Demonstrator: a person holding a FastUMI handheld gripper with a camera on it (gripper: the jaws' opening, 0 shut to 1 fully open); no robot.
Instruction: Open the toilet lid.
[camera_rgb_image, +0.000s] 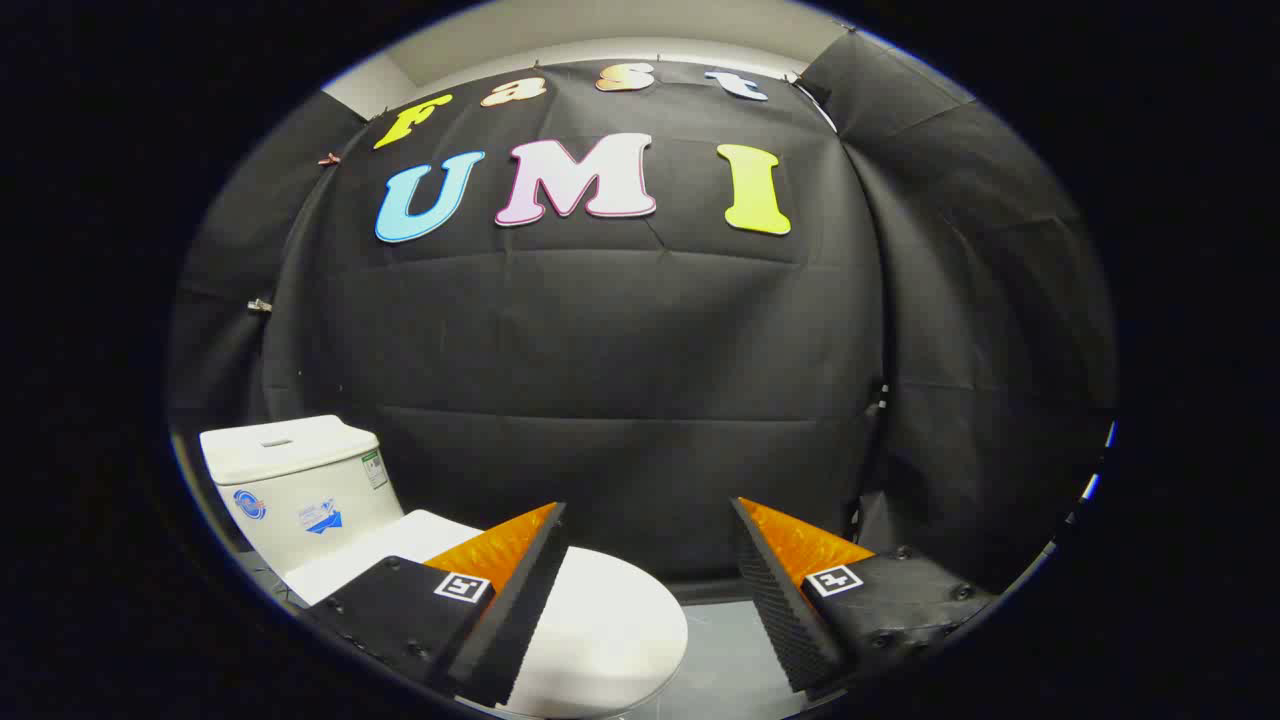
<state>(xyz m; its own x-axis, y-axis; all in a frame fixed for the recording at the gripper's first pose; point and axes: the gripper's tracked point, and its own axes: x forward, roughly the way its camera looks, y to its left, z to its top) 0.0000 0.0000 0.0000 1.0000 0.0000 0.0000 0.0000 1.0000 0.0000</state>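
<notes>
Item: hand-held gripper (650, 590). Condition at time of record: fingers spread wide, a broad gap between them, nothing pinched and nothing touching the pads. Position: raised above the toilet and off to one side of it, pointing toward the booth's black cloth wall (620, 380).

Item: toilet (400, 560), white, standing on a grey floor (720, 660) against the cloth wall. Located low and to the left, partly behind the left finger (520, 590). The bowl end reached into the gap between the fingers; the right finger (790, 590) stood clear of it, over the floor.

Item: toilet lid (610, 620), white, smooth, oval. Condition: lay flat and closed over the bowl, its front rim rounded and showing between the fingers. No lift visible at the front edge.

Item: cistern (300, 490), white, with stickers on its side and a flat top. Stood behind the lid, beyond the left finger.

Task status, as judged: opening not begun. The lid was down and untouched. Remaining work appeared to be the whole of it: bring the fingers down to the lid's front rim, take hold of or hook under that edge, and swing the lid up and back toward the cistern
</notes>
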